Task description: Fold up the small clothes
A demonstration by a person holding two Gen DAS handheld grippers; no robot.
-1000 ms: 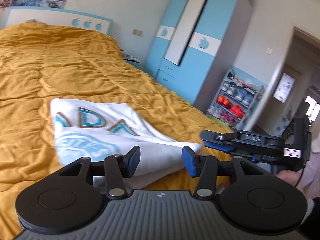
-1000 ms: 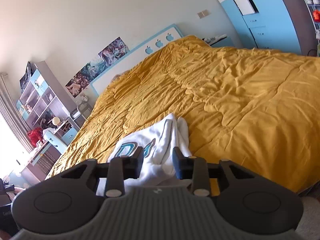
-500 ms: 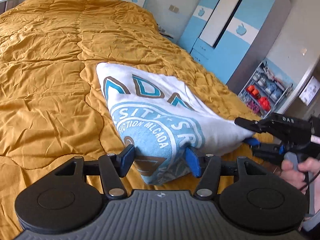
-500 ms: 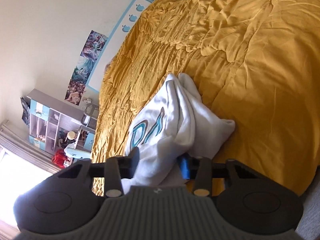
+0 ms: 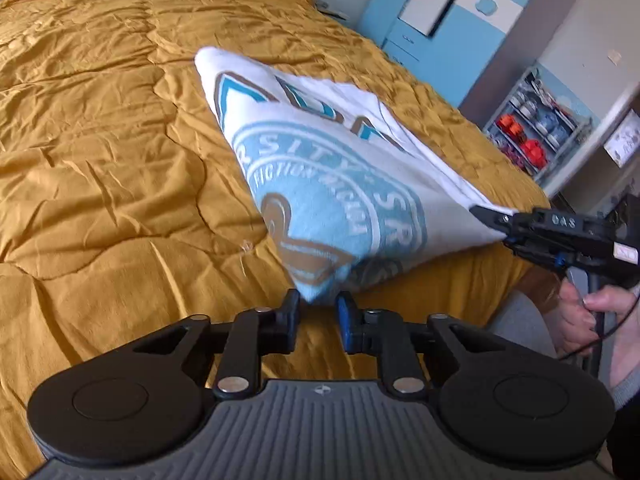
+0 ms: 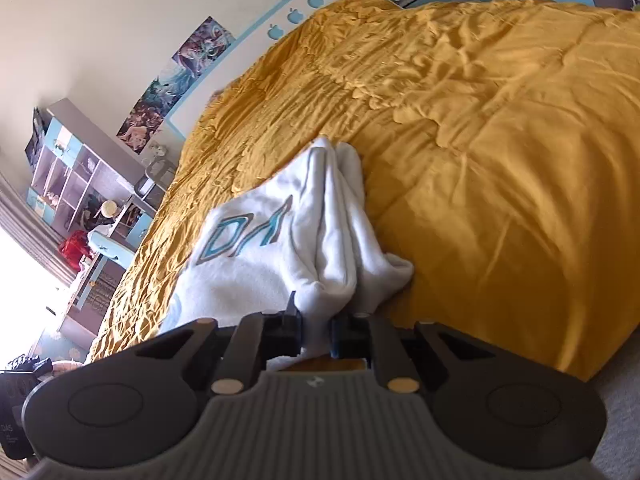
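Closest in, the left gripper (image 5: 317,314) is pinched nearly closed on the bottom corner of the white t-shirt (image 5: 320,176), just a sliver of fabric between the pads. The right gripper (image 6: 315,334) is clamped on a bunched corner too; from the left camera you can see its black tips (image 5: 490,216) biting the other end. So the shirt hangs stretched between the two, lifted off the near edge of the yellow bedspread (image 5: 100,152), with its far end resting on the bed.

What worries me: the left grip is on such a tiny tip of cloth that any tug could pop it free and dump the shirt in a heap. The right side is holding several layers wadded together, so I'd guess the fold comes out lumpy unless that gets sorted.

Readable stuff: the right tool says "DAS". The shirt print shows "SITY", "SR" and something like "FICTION", rest too curved or blurred. Farther back, a blue wardrobe (image 5: 440,20) with apple cutouts.
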